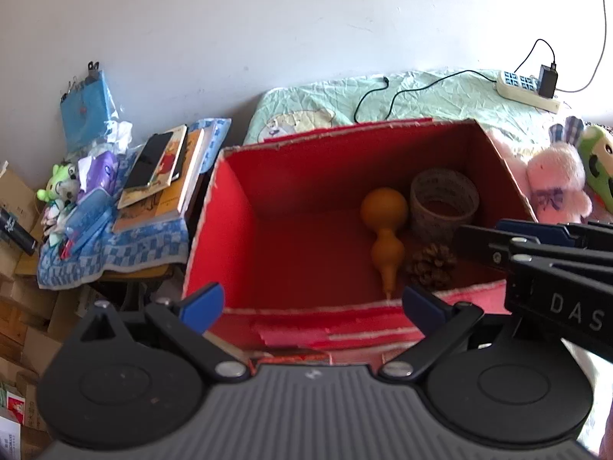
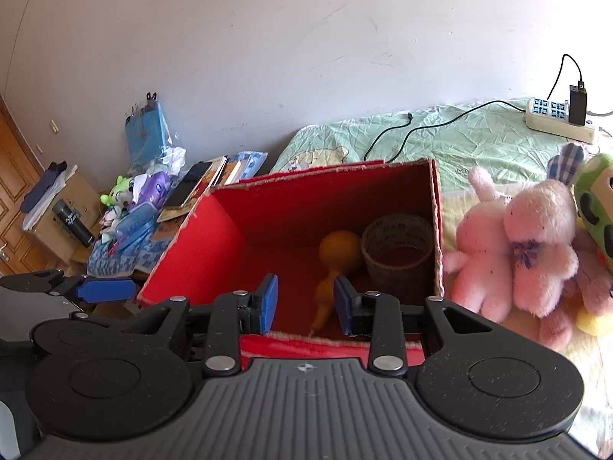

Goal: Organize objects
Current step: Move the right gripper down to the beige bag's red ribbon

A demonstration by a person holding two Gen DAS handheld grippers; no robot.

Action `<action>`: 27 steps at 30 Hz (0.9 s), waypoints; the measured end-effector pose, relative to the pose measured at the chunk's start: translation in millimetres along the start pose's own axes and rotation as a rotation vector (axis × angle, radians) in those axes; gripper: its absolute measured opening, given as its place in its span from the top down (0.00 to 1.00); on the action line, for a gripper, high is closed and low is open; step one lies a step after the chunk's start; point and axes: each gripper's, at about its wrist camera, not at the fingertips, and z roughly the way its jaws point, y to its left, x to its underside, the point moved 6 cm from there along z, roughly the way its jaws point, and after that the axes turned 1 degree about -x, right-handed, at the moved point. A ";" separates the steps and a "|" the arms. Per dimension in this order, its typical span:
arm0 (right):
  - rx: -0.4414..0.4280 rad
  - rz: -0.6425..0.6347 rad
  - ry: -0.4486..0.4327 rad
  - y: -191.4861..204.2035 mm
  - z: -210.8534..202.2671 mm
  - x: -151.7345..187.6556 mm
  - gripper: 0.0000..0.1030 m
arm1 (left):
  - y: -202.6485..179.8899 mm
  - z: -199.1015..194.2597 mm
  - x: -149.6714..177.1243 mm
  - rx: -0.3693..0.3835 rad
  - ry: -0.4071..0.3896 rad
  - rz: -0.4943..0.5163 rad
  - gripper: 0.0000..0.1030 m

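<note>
An open red box [image 1: 230, 222] [image 2: 184, 253] stands on the bed. It holds an orange gourd [image 1: 383, 226] [image 2: 339, 249], a woven cup [image 1: 444, 199] [image 2: 398, 249] and a pine cone [image 1: 431, 266]. My left gripper [image 1: 312, 306] hangs open and wide above the box's near rim, with nothing between its fingers. My right gripper [image 2: 306, 304] is open with a narrower gap over the near rim; the gourd shows behind that gap, untouched. In the left wrist view the right gripper's fingers [image 1: 532, 230] reach in from the right. A pink plush rabbit [image 2: 532, 245] [image 1: 555, 184] lies right of the box.
A green plush [image 2: 594, 199] lies beside the rabbit. A power strip [image 2: 559, 119] and a black cable [image 2: 421, 126] rest on the green sheet. Left of the box, a blue cloth [image 1: 115, 253] carries books [image 1: 164, 176], a phone and small toys. Cardboard boxes [image 2: 69, 207] stand further left.
</note>
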 end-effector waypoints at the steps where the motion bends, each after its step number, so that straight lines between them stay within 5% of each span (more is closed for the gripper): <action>1: -0.002 0.002 0.007 -0.7 -1.5 2.5 0.66 | -1.8 -1.5 3.4 0.000 0.002 0.000 0.03; 27: -0.045 0.086 0.126 -22.3 -11.8 71.1 0.59 | -41.9 12.0 73.6 0.014 0.146 0.012 0.03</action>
